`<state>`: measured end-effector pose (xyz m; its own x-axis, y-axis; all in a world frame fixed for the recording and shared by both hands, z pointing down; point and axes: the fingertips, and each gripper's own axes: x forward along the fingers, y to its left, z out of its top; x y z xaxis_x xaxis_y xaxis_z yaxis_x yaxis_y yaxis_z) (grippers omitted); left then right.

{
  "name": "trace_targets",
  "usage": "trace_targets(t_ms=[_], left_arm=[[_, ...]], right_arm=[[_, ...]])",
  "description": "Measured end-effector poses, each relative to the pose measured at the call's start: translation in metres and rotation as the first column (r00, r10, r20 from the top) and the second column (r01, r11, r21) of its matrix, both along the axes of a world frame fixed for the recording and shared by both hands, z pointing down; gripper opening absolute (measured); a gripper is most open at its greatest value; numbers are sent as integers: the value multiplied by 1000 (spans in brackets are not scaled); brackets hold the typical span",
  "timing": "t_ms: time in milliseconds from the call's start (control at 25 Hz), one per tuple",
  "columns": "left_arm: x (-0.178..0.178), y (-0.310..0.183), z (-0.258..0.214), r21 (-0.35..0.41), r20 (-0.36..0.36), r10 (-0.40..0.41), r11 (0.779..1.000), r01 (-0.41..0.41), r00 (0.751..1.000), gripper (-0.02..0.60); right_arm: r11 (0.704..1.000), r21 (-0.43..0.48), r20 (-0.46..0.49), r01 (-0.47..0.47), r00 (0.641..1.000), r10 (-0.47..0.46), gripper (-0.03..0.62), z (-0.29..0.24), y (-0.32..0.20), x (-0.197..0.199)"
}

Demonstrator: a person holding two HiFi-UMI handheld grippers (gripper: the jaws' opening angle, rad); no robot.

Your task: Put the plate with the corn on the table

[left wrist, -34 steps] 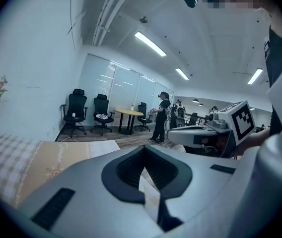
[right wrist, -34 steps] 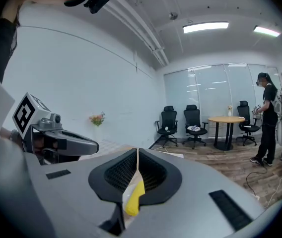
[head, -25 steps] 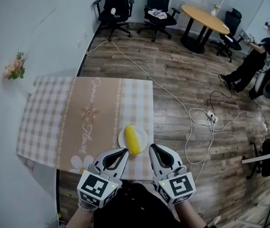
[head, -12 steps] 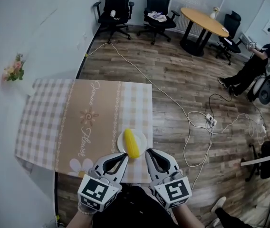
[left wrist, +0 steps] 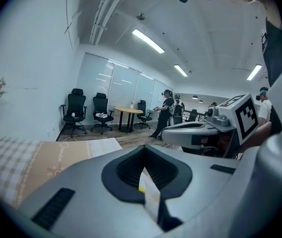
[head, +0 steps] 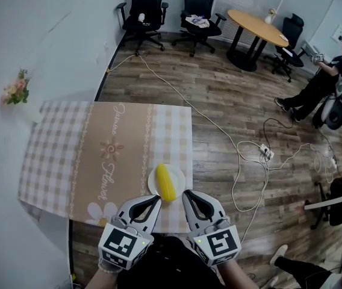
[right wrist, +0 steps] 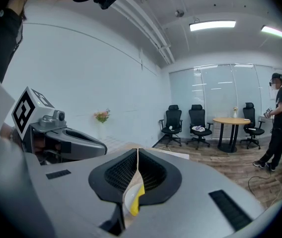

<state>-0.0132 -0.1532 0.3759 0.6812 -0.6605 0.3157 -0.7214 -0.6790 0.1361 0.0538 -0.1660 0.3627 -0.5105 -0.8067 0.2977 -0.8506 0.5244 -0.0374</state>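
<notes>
Plate (head: pixel 177 174) with corn (head: pixel 165 182) lying on it sits flat on the checked-cloth counter (head: pixel 99 155), near the counter's 5 o'clock corner in the head view. Left tongs (head: pixel 158 197) are together, tip at the plate's 7 o'clock rim. Right tongs (head: pixel 185 192) are together, tip at the 5 o'clock rim. Can't tell if the tips touch the rim. Slivers of plate and corn show through both slits. Person (head: pixel 324 80) stands at 2 o'clock.

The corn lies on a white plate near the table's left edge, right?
No. The head view shows the corn on a white plate near the table's right edge, not the left.
</notes>
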Motion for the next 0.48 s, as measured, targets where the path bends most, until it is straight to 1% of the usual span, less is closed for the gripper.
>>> trace_targets(t_ms=[120,240,360,480], left_arm=[[1,0,0,-5,0,9,1000,-9,1000,14],[1,-2,-1,-2,3,6,1000,-6,1000,14],[0,-2,1,-4,2,3,1000,-3,1000,14],[0,-2,2,-1,-5,-1,1000,1,1000,14]], right_arm=[[1000,-2,-14,-1,1000,1,45,0,-1,1],[1000,-16,-34,-23,999,22,44,-1,-3,3],[1000,-20,-29,-11,1000,11,44,1,-1,1],[1000,-15,-31,-24,999,23,44,0,-3,2]])
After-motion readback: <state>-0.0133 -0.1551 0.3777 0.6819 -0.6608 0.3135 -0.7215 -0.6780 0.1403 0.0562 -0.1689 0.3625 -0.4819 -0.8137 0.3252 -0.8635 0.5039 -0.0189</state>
